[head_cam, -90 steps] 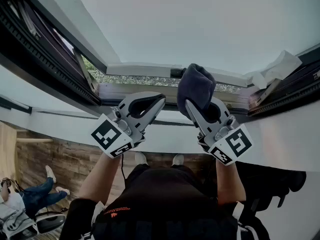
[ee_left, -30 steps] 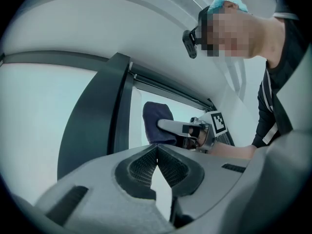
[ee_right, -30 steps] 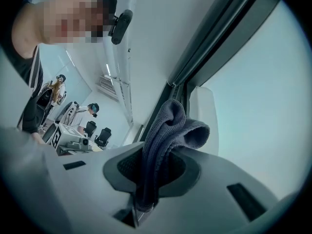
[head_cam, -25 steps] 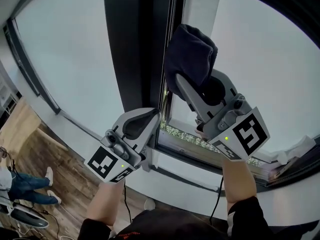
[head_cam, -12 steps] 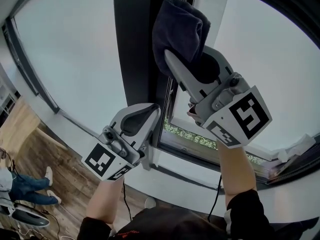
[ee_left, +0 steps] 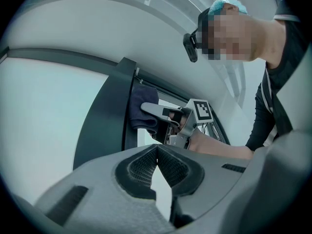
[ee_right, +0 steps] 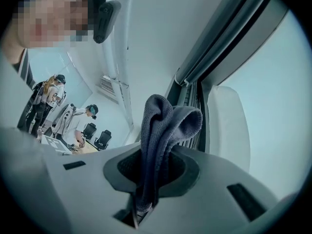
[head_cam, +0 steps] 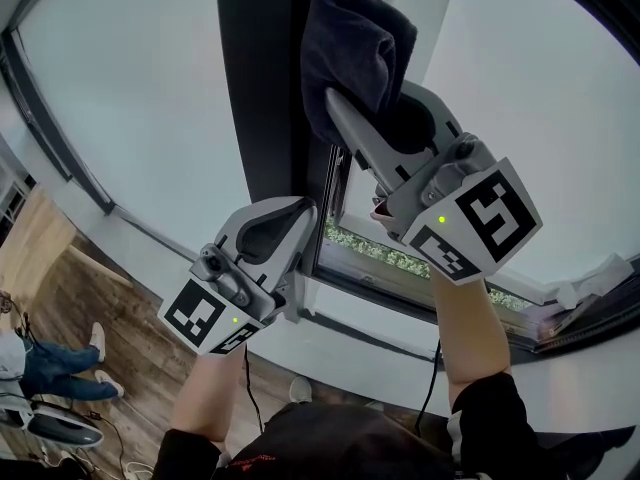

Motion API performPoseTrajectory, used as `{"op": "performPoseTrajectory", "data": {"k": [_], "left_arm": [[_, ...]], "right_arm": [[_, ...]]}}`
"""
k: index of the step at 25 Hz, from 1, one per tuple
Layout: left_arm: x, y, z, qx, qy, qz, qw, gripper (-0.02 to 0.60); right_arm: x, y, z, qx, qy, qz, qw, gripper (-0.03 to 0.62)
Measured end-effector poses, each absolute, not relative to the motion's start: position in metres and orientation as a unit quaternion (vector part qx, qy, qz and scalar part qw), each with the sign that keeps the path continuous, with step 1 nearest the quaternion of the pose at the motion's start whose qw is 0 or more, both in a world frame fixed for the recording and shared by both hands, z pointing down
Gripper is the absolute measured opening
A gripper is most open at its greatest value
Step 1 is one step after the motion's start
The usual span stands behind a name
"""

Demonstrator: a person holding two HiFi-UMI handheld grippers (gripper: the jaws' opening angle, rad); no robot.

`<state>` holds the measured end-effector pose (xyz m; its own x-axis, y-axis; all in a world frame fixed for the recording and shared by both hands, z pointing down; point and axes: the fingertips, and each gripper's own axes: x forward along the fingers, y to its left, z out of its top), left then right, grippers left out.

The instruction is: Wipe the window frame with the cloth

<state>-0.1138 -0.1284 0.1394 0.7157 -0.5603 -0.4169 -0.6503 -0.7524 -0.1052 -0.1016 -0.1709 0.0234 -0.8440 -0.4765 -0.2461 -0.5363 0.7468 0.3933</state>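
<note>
Cloth up high, a dark bunched wad, pinched hard in the right hand-held gripper. The right gripper view shows a fold of it squeezed down between the jaws, with the loose bulge flopping out beyond them. That bulge sits against the window frame, right at the seam where the dark upright meets the pale edge of the sash on its right.

Lower and to the left, the left hand-held gripper hangs near the foot of the same upright. Its jaws are pressed together with nothing between them, so it's idle.

By my reading, the wipe of the vertical member is under way. The next move calls for sliding the wad along the upright with steady pressure. The soft bulge needs to stay on the frame, not the hard jaw tips.

Farther out, the sill runs across below, with greenery showing through the gap above it. A crumpled white sheet sits at the far right end. A seated person is down at the near left on the wooden floor.

The actual contact patch is hidden behind the cloth, so I can't confirm it's touching. The right jaw tips are buried in fabric from above. The frame's top runs out of view, and any dirt on it is too faint to make out.
</note>
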Motion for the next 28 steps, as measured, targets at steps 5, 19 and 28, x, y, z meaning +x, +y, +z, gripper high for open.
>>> {"op": "performPoseTrajectory", "data": {"k": [5,19,28], "left_arm": [[-0.113,-0.126,0.148,-0.919,0.332,0.18,0.116,0.018],[-0.109,-0.128,0.167,-0.922,0.337,0.17,0.088,0.018],[-0.105,-0.13,0.188,-0.924,0.338,0.163,0.07,0.018]], "right_arm": [[-0.104,-0.172,0.04,-0.269,0.937,0.215,0.058,0.057],[-0.099,-0.183,0.082,-0.269,0.948,0.164,0.047,0.057],[-0.099,-0.185,0.118,-0.262,0.955,0.133,0.038,0.055]]}}
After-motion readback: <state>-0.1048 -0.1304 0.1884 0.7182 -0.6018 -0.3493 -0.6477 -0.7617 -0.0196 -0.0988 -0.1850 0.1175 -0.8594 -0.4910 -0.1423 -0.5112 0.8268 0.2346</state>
